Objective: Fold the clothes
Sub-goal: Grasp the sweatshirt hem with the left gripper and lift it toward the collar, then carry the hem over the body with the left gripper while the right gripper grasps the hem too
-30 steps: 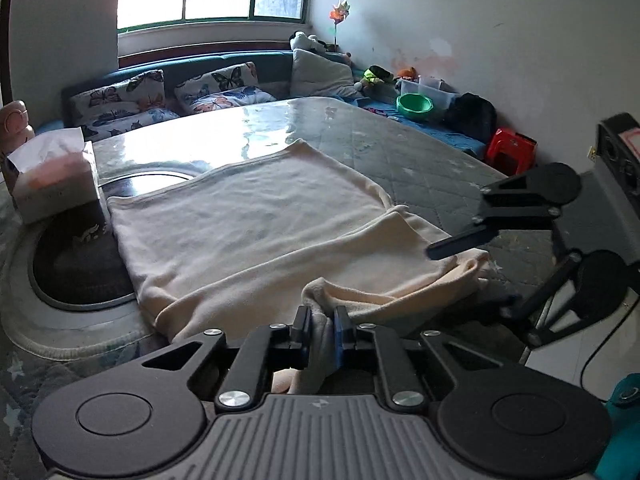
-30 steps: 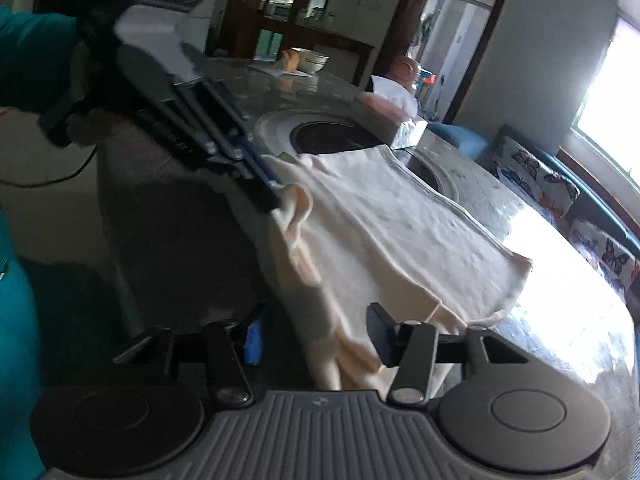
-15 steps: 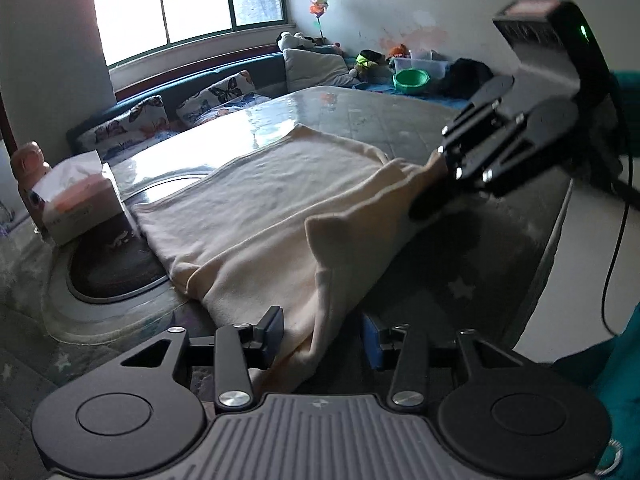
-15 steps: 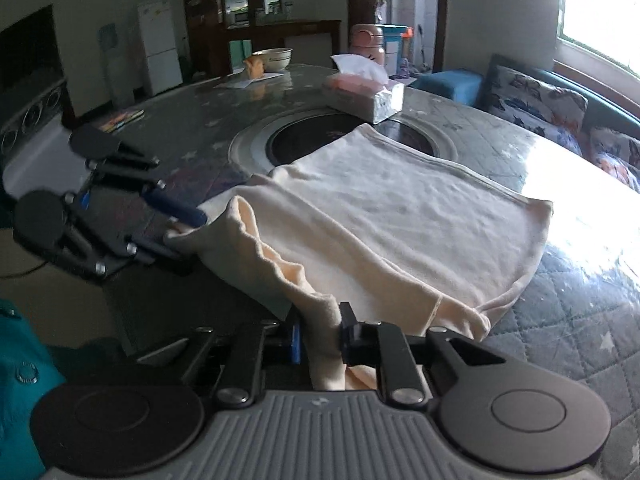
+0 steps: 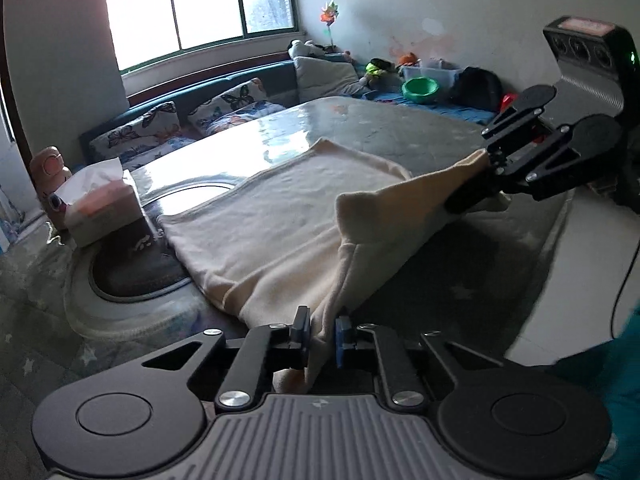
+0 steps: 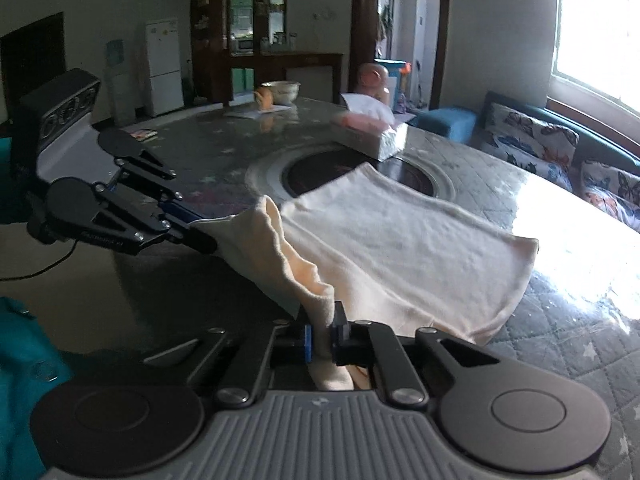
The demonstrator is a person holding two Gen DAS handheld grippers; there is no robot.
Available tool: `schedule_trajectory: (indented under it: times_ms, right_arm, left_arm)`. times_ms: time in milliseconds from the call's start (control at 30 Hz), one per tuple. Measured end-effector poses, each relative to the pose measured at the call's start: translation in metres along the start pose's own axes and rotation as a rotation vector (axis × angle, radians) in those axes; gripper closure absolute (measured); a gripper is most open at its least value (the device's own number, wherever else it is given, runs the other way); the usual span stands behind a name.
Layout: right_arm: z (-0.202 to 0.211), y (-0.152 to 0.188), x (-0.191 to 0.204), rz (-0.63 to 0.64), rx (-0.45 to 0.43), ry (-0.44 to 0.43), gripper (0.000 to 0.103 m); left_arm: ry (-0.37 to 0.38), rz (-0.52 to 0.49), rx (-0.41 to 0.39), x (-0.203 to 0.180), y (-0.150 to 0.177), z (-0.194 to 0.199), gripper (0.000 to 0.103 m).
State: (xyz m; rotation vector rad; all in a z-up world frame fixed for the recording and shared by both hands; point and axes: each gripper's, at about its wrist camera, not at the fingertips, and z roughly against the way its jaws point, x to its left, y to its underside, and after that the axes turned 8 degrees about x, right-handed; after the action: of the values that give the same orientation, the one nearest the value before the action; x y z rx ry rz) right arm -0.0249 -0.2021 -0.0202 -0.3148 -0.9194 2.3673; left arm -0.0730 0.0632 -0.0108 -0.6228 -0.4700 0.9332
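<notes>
Large round table with a quilted cover under glossy clear sheeting, small star marks on the grey. Dark round inset at centre, pale ring around it. Cream cloth lies flat across the top, overlapping the inset's edge. Tissue box beside the inset. Bowl, teapot and papers at the far side.

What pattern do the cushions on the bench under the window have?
The cushions are white with dark butterflies; the left wrist view shows them best.
</notes>
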Motion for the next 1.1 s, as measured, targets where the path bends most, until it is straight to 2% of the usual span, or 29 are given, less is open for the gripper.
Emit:
schedule_trajectory:
  times_ms: [200, 367, 500, 667, 867, 1000, 1100]
  right_arm:
    - [0.054, 0.012, 0.029, 0.019, 0.03, -0.048, 0.096]
    - [0.071, 0.001, 0.03, 0.001, 0.063, -0.037, 0.097]
    - [0.066, -0.017, 0.011, -0.015, 0.056, -0.01, 0.097]
    - [0.043, -0.044, -0.026, -0.011, 0.046, 0.016, 0.097]
    - [-0.014, -0.07, -0.076, -0.036, 0.105, 0.042, 0.097]
    - [-0.058, -0.067, -0.1, -0.095, 0.131, 0.067, 0.097]
    - [-0.089, -0.055, -0.108, -0.14, 0.129, 0.105, 0.096]
  left_arm:
    - [0.09, 0.031, 0.011, -0.019, 0.01, 0.046, 0.09]
    - [0.091, -0.007, -0.025, -0.023, -0.001, 0.062, 0.09]
    - [0.074, -0.004, -0.049, -0.003, -0.022, 0.046, 0.091]
    - [0.04, -0.001, -0.057, 0.03, -0.05, 0.014, 0.091]
    - [-0.013, 0.016, -0.011, 0.066, -0.076, -0.047, 0.091]
    - [-0.044, 0.074, 0.033, 0.085, -0.077, -0.089, 0.091]
    - [-0.074, 0.109, 0.035, 0.091, -0.073, -0.107, 0.091]
